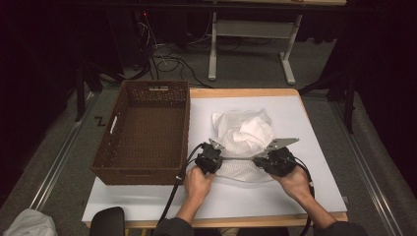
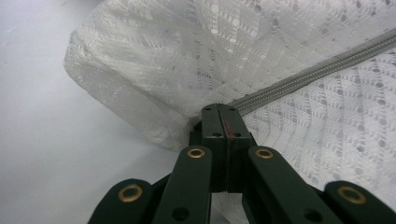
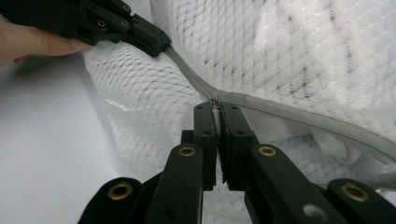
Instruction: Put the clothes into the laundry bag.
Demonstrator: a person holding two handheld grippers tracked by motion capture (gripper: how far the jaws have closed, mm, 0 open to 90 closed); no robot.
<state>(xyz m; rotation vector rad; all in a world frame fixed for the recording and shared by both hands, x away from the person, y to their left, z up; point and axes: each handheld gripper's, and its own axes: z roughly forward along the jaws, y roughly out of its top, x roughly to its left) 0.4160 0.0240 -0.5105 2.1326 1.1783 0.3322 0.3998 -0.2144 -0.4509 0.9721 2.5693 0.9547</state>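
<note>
Both of my grippers are clamped on the mesh bag's (image 1: 243,142) zipper (image 3: 285,112): left gripper (image 2: 219,114) pinching its end, right gripper (image 3: 215,108) gripping the pull. Tugging unevenly could jam mesh into the teeth.

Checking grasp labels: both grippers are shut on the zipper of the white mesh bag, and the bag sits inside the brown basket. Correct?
Not quite. The white mesh bag lies on the table beside the brown basket, as the high view shows. The left gripper and right gripper are shut on its zipper.
</note>
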